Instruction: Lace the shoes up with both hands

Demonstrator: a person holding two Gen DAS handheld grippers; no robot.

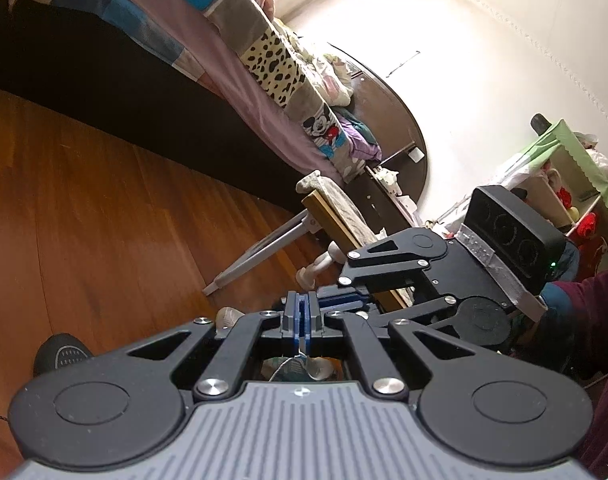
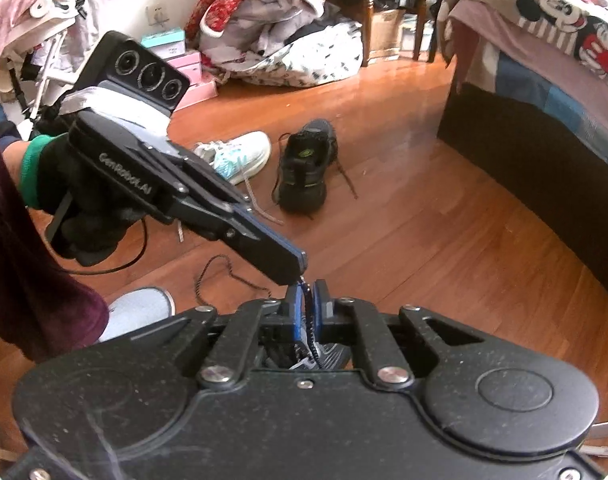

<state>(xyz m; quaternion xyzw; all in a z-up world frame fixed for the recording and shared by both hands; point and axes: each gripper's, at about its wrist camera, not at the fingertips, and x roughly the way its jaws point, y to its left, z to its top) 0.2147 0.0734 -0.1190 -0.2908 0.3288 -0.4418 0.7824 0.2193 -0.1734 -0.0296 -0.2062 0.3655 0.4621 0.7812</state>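
Bedroom, wood floor (image 2: 403, 216). A bed (image 2: 543, 92) with a cartoon-print cover sits at the right of the right wrist view; a heap of clothes (image 2: 280, 28) lies against the far wall.

Left hand (image 2: 60, 196): black glove with a green cuff, wrapped round the handle at the left edge of the right wrist view. It carries the left gripper (image 2: 300, 266) slanting down toward the middle of the frame. Its jaws are closed flat together. The tip sits right at the top end of the lace (image 2: 311, 320), which comes up dark and speckled; whether the pads actually pinch it there cannot be told. In the left wrist view the same jaws are pressed together, with a pale strand running down just below them.

Right gripper (image 2: 307, 300): low centre of its own view, pointing steeply down at the floor. Jaws narrow, clamped on the lace, which runs between the blue pads and down to the shoe (image 2: 331, 354) directly beneath, seen only through the gap in the linkage. In the left wrist view the right gripper (image 1: 335, 298) comes in from the right, its tip just beside the left gripper's; a maroon sleeve (image 1: 599, 320) shows behind it.

Further back on the floor: a white sneaker (image 2: 240, 154), then a black sneaker (image 2: 307, 164) just to its right, both with laces loose.
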